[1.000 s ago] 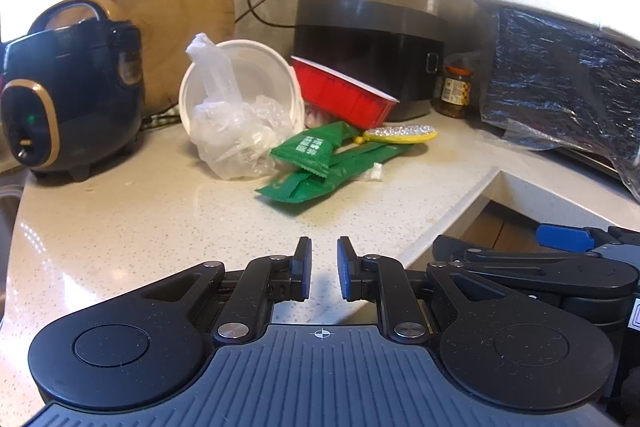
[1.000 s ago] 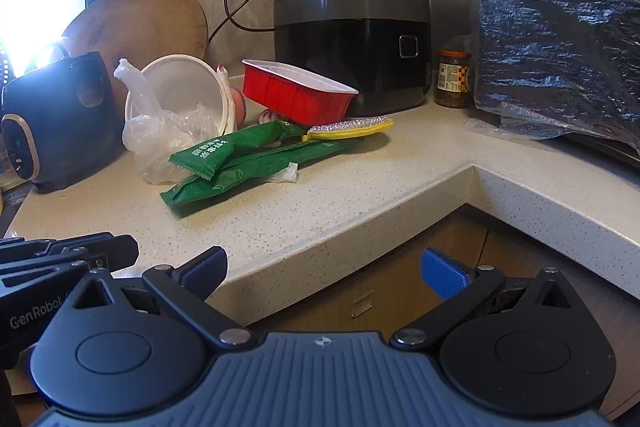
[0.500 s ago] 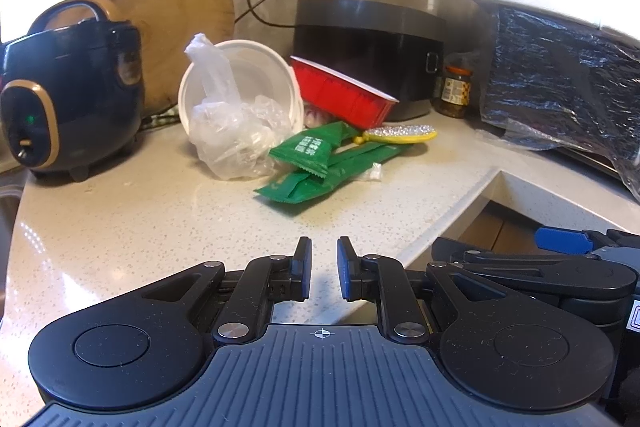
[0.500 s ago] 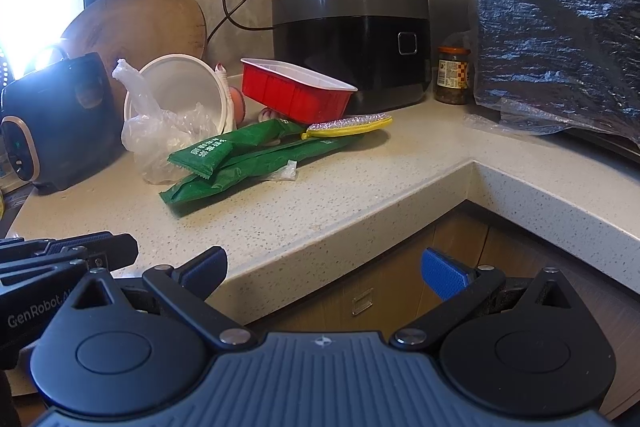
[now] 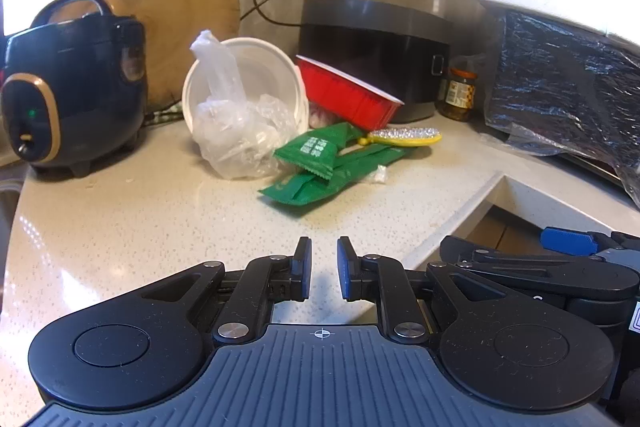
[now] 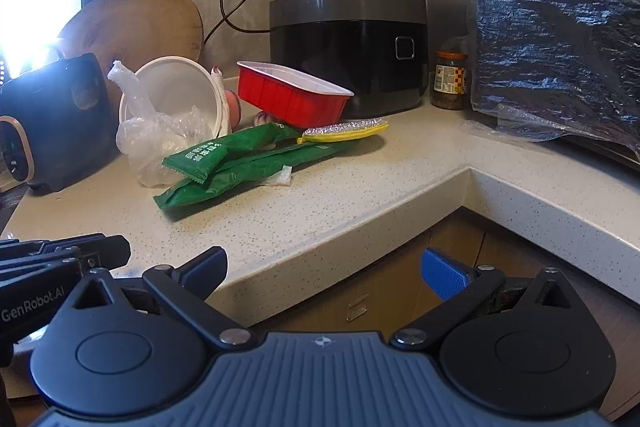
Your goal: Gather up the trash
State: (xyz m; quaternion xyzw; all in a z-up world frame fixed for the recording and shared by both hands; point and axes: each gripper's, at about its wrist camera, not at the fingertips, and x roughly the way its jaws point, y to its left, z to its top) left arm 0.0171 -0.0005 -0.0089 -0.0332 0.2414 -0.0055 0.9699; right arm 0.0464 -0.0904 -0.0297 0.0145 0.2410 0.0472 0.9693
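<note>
Trash lies in a heap on the speckled counter: two green wrappers [image 5: 316,163] [image 6: 240,167], a crumpled clear plastic bag [image 5: 236,131] [image 6: 156,139] leaning in a tipped white bowl [image 5: 260,67] [image 6: 180,83], a red foil tray [image 5: 348,95] [image 6: 292,99], a yellow glittery scrubber [image 5: 404,137] [image 6: 348,129] and a small white scrap [image 5: 380,175] [image 6: 282,179]. My left gripper [image 5: 322,251] hovers over the counter short of the wrappers, its jaws a narrow gap apart with nothing between. My right gripper [image 6: 324,267] is wide open and empty, off the counter's front edge.
A dark blue cooker [image 5: 72,95] stands at the left with a round wooden board [image 5: 180,15] behind it. A black cooker [image 5: 372,43], a jar [image 5: 460,93] and an appliance under black plastic [image 5: 560,87] line the back and right. The counter edge [image 6: 360,227] turns an inner corner.
</note>
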